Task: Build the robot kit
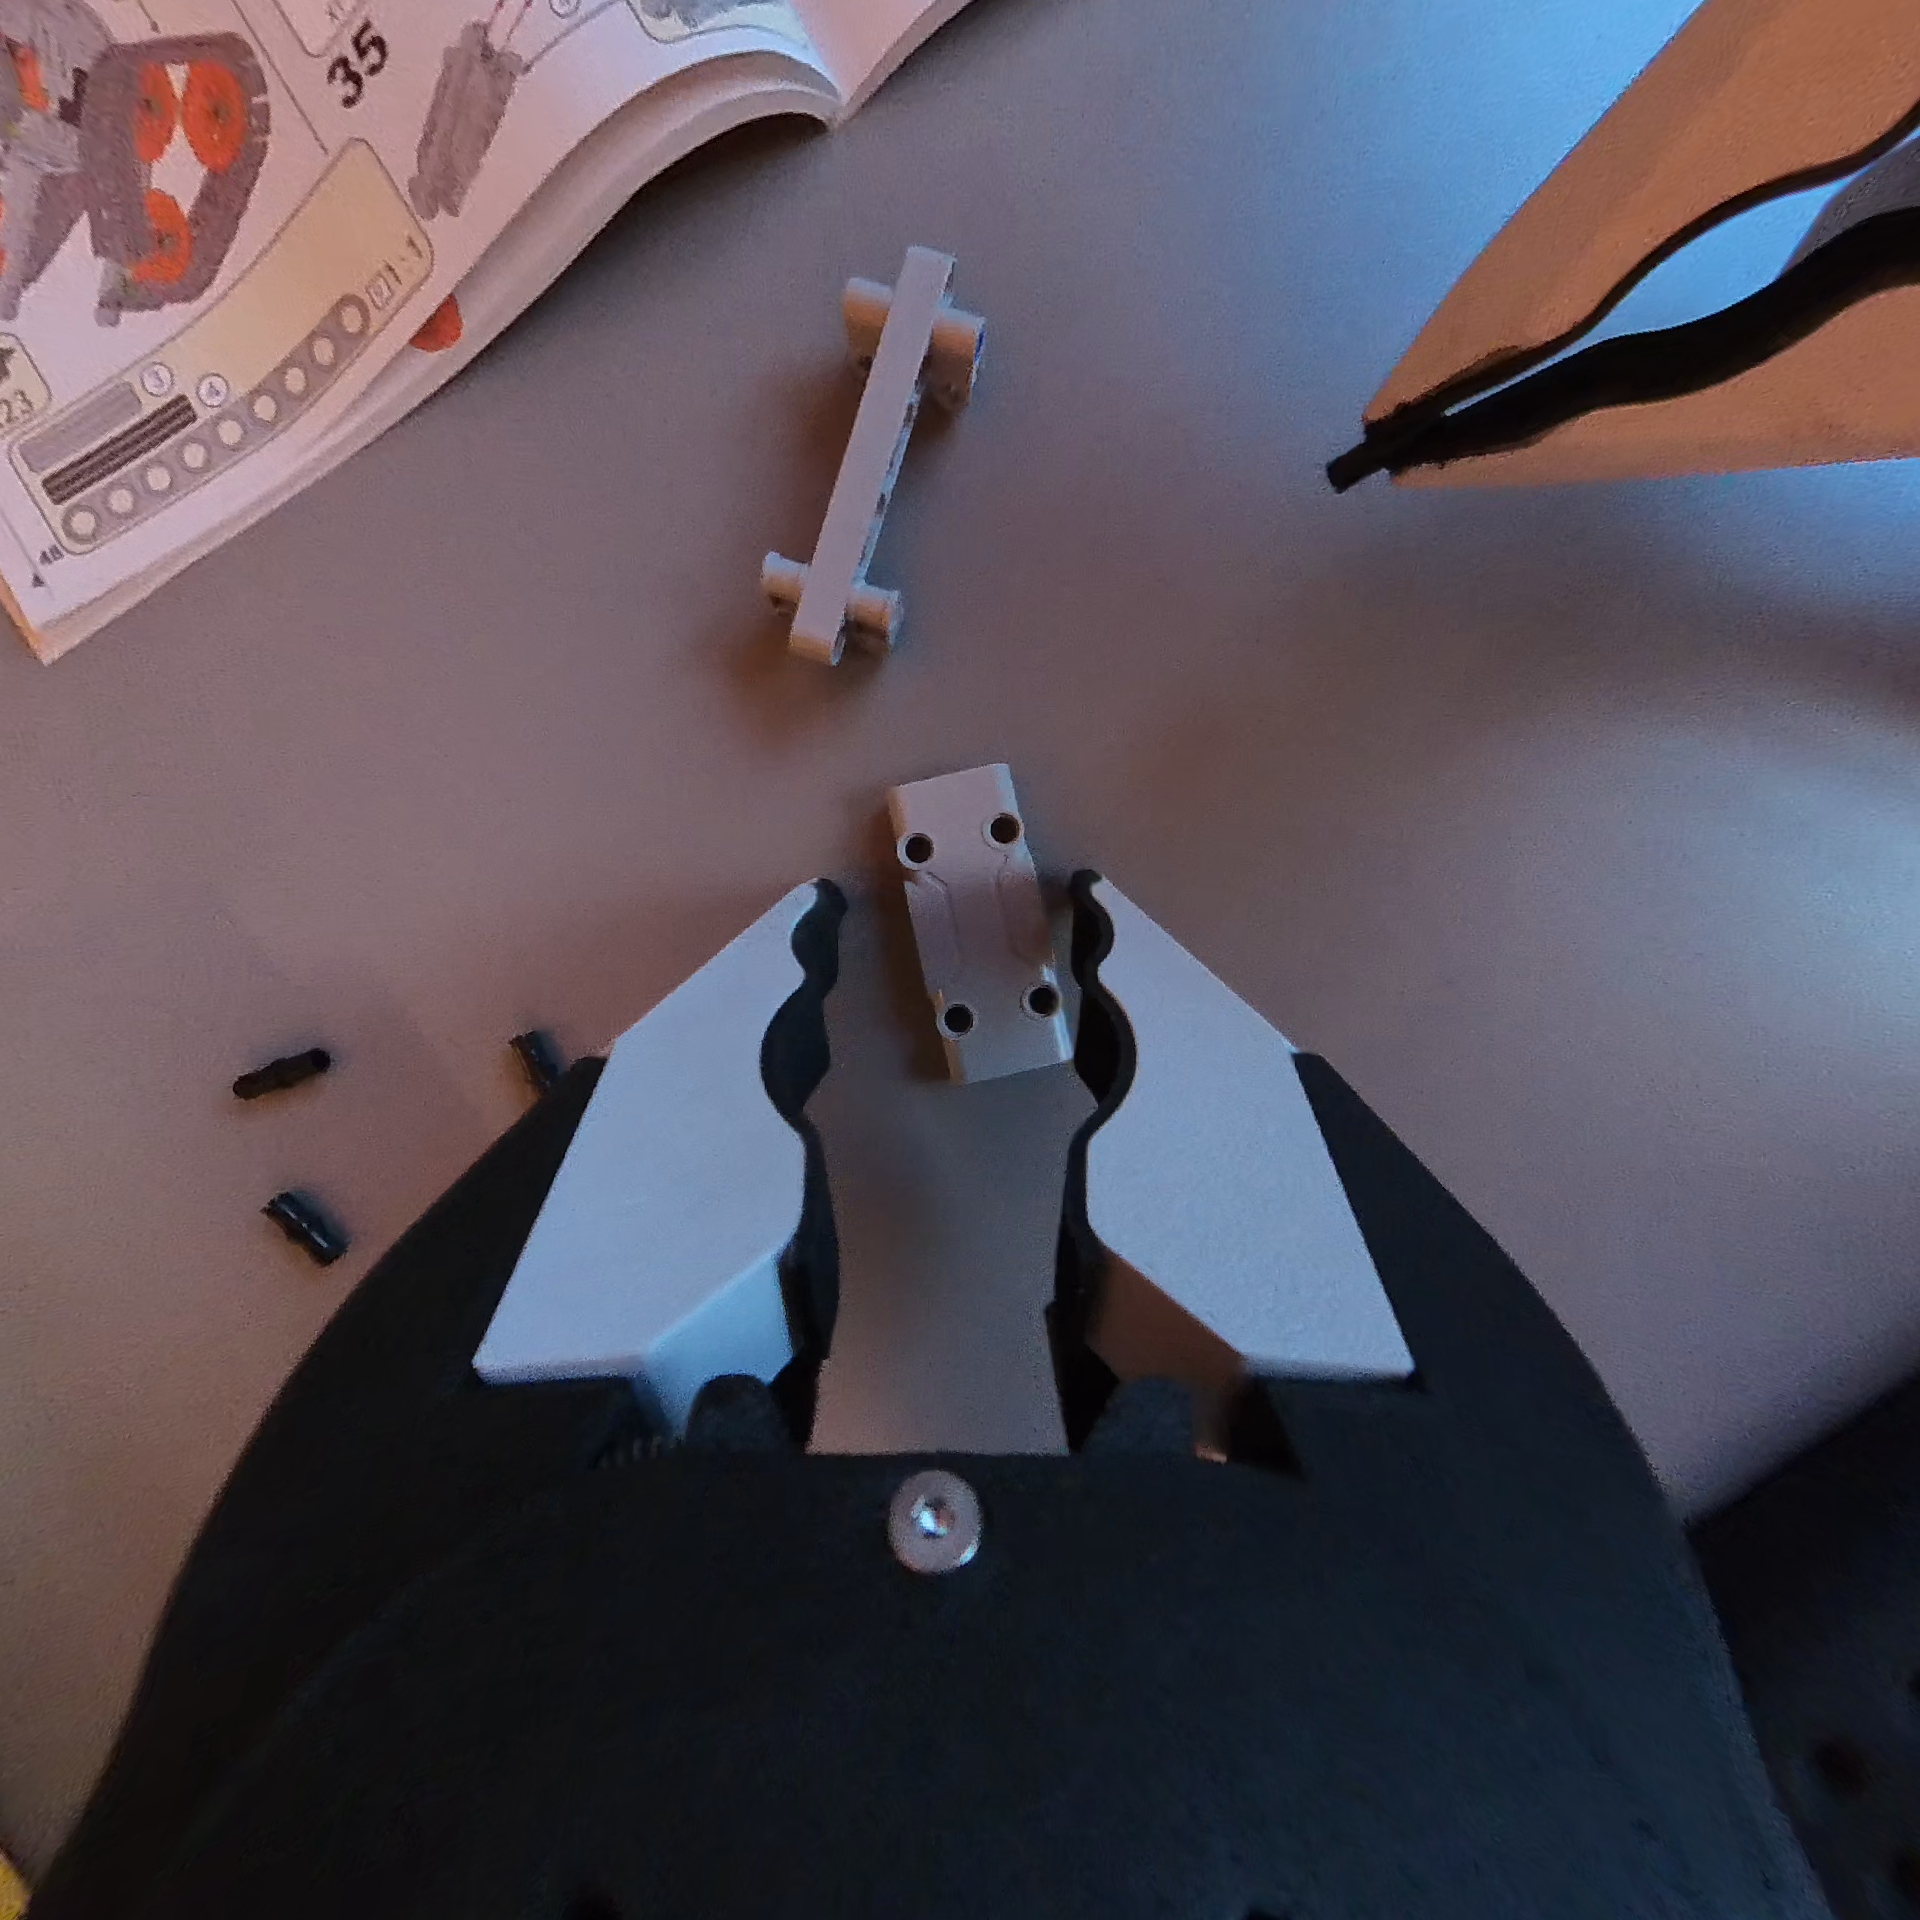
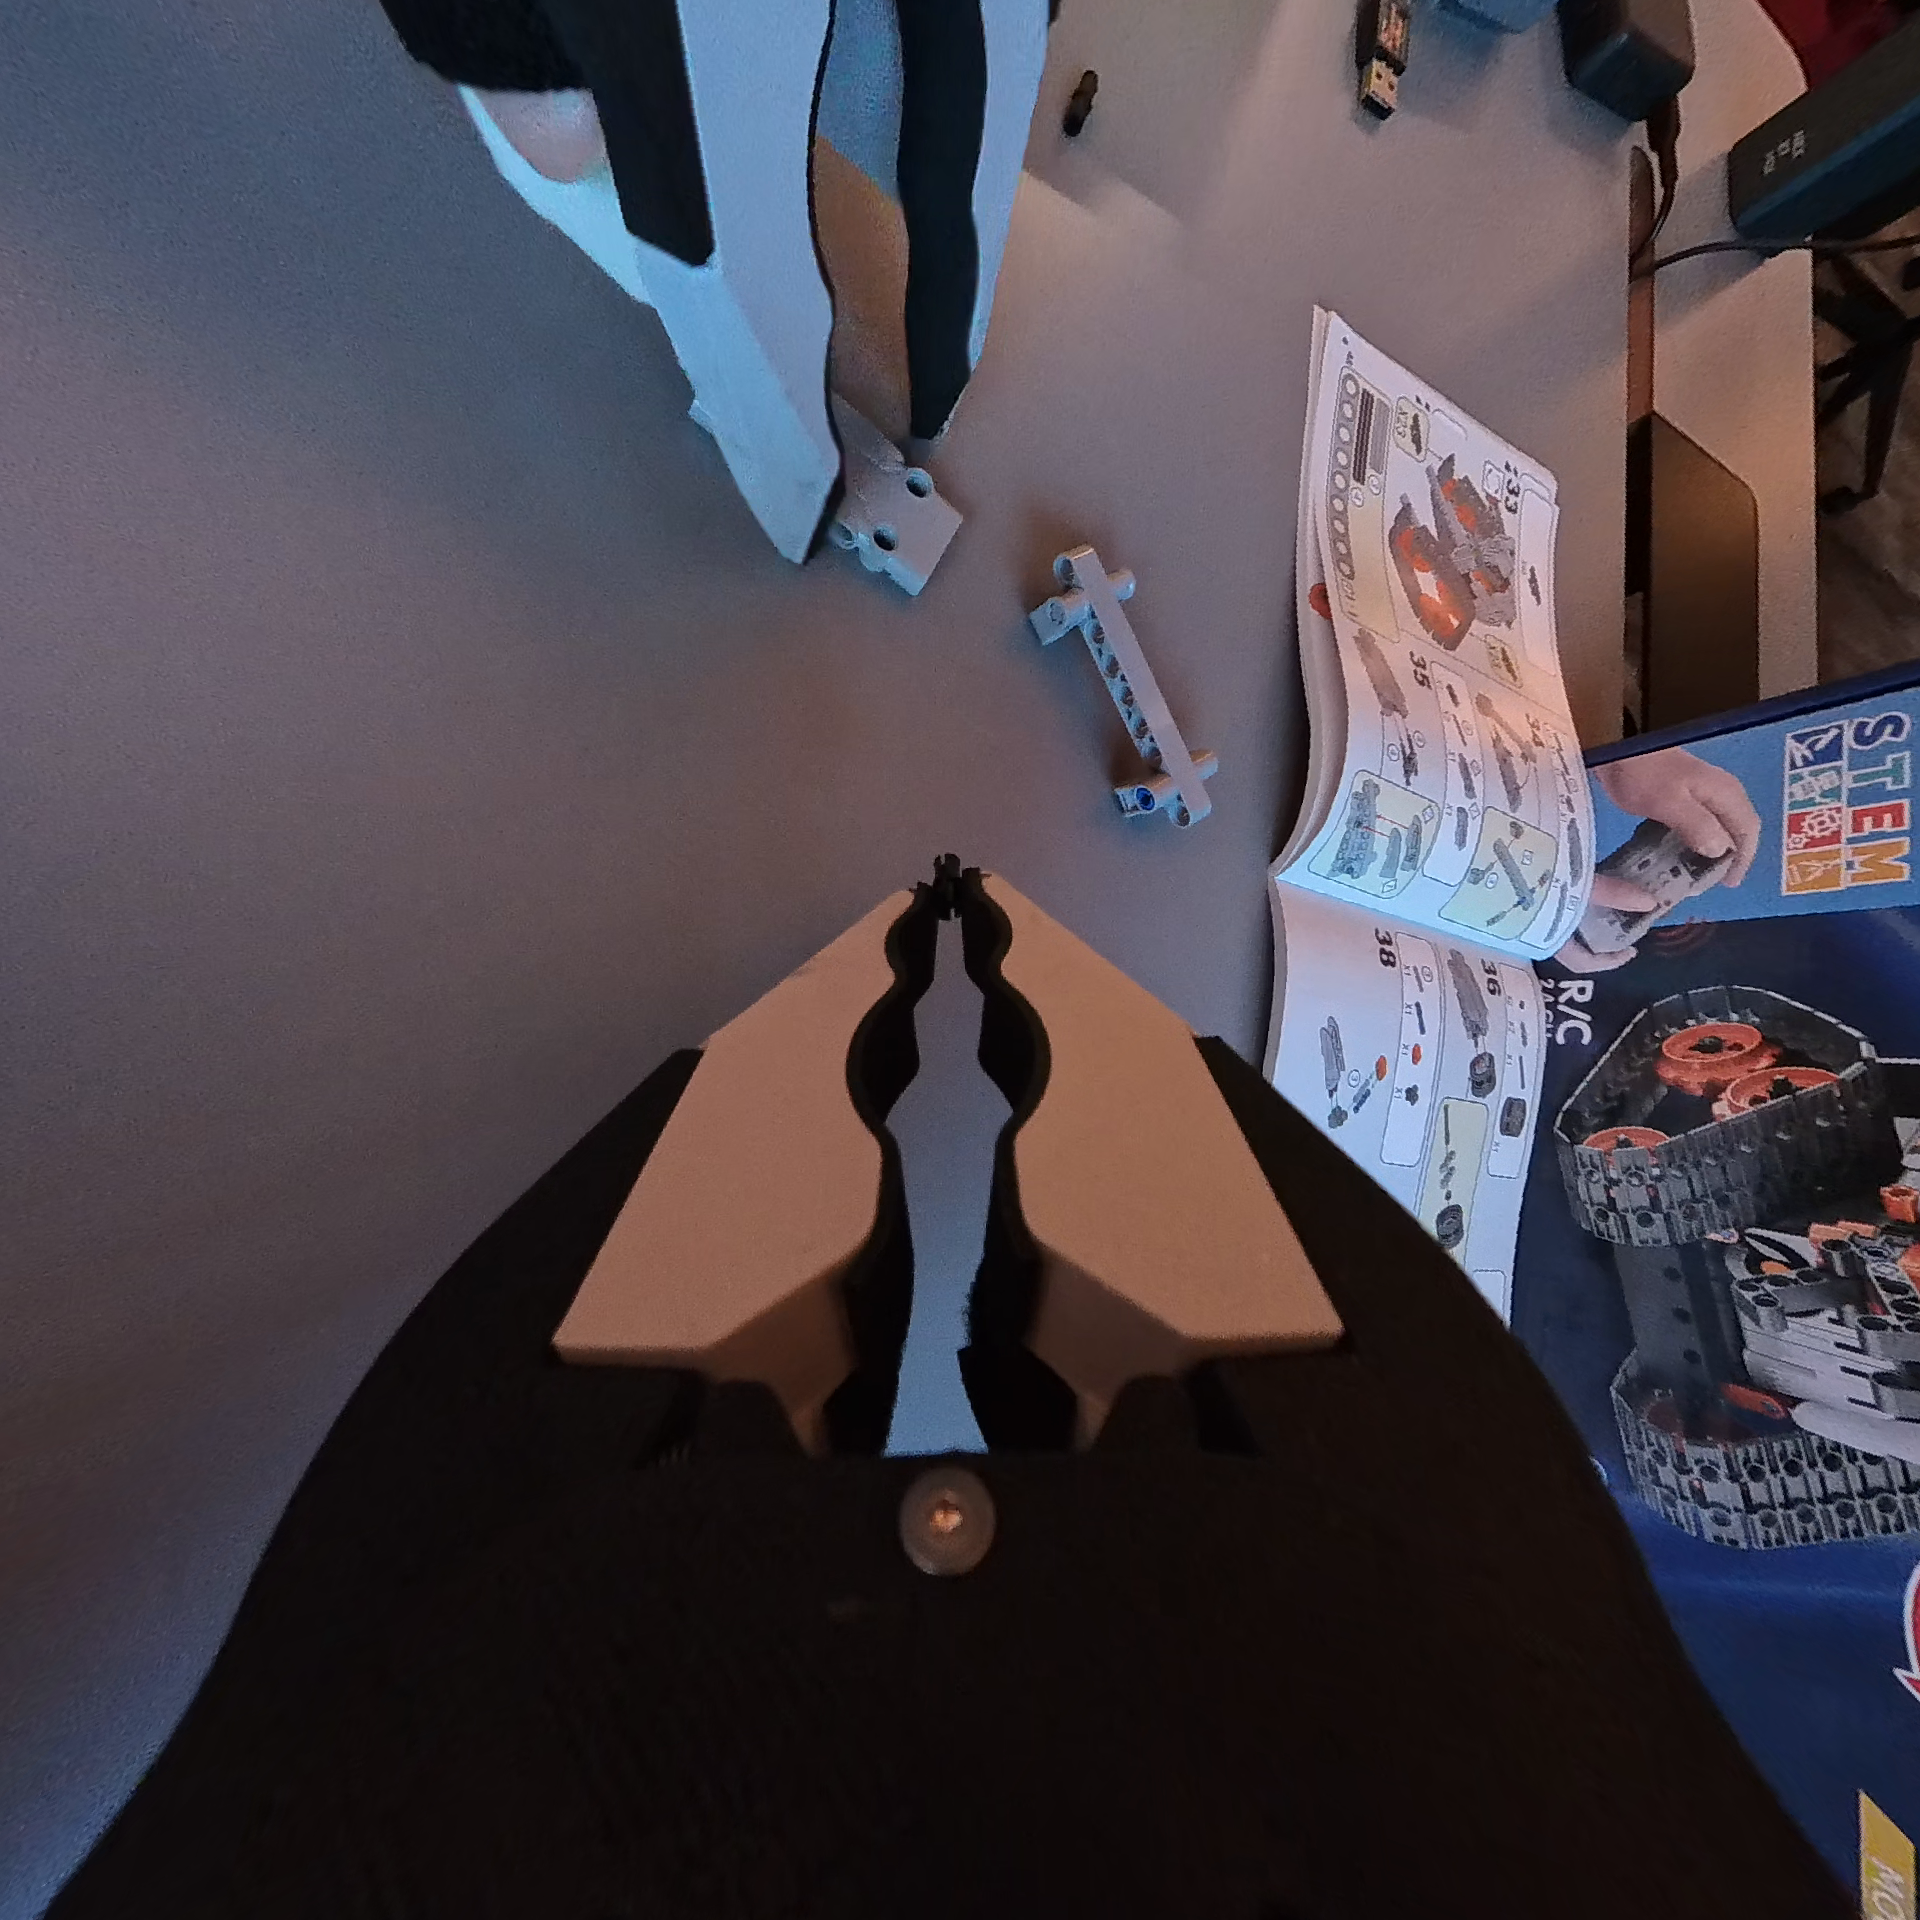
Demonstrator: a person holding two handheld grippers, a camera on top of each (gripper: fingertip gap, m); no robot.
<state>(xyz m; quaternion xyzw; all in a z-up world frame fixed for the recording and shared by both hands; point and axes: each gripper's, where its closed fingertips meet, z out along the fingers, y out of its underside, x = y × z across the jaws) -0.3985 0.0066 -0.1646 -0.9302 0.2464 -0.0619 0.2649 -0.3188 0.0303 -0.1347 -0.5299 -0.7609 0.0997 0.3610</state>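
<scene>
My left gripper (image 1: 956, 889) is open and straddles a small grey block with four holes (image 1: 977, 935) lying on the grey table (image 1: 416, 831). The block rests against the right pad, with a gap on the left side. A grey holed beam with a short cross piece at each end (image 1: 868, 457) lies just beyond it. My right gripper (image 2: 948, 896) is shut on a small black pin (image 2: 948, 873) at its tips, above the table. The right gripper also shows in the left wrist view at the upper right (image 1: 1371, 447). The left gripper (image 2: 873, 457), the block (image 2: 899, 525) and the beam (image 2: 1127, 691) show in the right wrist view.
Three loose black pins (image 1: 281, 1072) lie left of my left gripper. An open instruction booklet (image 1: 260, 260) lies at the far left; in the right wrist view the booklet (image 2: 1444, 727) sits beside a blue toy box (image 2: 1745, 1143). A USB stick (image 2: 1380, 62) and dark devices lie at the table's far edge. My right fingertips sit around 10 cm from my left ones. The USB stick (image 2: 1380, 62) is closer to my left gripper, around 25 cm from its tips; the right tips are 35 cm off.
</scene>
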